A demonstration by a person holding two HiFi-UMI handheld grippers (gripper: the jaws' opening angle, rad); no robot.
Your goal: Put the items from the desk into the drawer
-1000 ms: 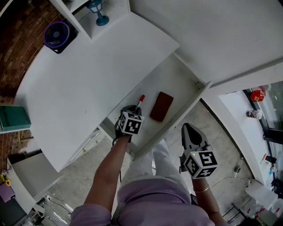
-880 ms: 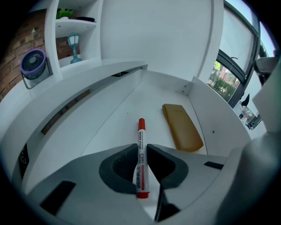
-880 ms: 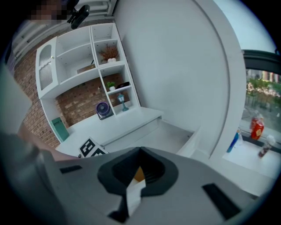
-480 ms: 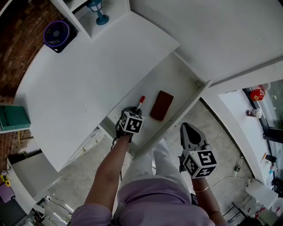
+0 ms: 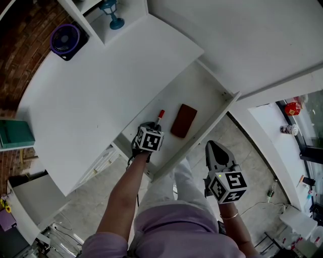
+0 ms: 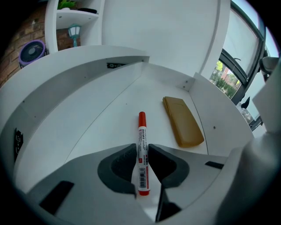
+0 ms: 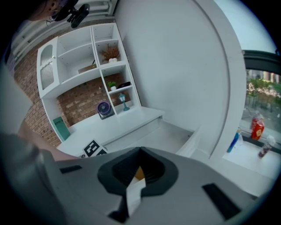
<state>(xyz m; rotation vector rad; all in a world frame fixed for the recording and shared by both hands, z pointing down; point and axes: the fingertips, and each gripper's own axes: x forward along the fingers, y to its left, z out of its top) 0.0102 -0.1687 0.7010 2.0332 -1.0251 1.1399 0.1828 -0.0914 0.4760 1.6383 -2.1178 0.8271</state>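
Note:
The open white drawer (image 5: 202, 88) holds a red-capped marker (image 5: 160, 115) and a brown flat case (image 5: 183, 121) side by side. My left gripper (image 5: 151, 126) reaches down into the drawer's near end. In the left gripper view the marker (image 6: 142, 127) lies flat on the drawer floor (image 6: 105, 114), its near half between the left gripper (image 6: 142, 147) jaws, which have just been opening and stand slightly off it. The case (image 6: 183, 121) lies to the marker's right. My right gripper (image 5: 215, 146) hangs outside the drawer front with nothing in it; its view shows the right gripper (image 7: 140, 151) shut.
The white desk top (image 5: 101, 85) stretches left of the drawer. A purple fan (image 5: 65, 40) and a blue lamp figure (image 5: 112, 12) stand at its far end, a teal box (image 5: 15, 133) at the left. Small bottles (image 5: 293, 108) sit on a sill at right.

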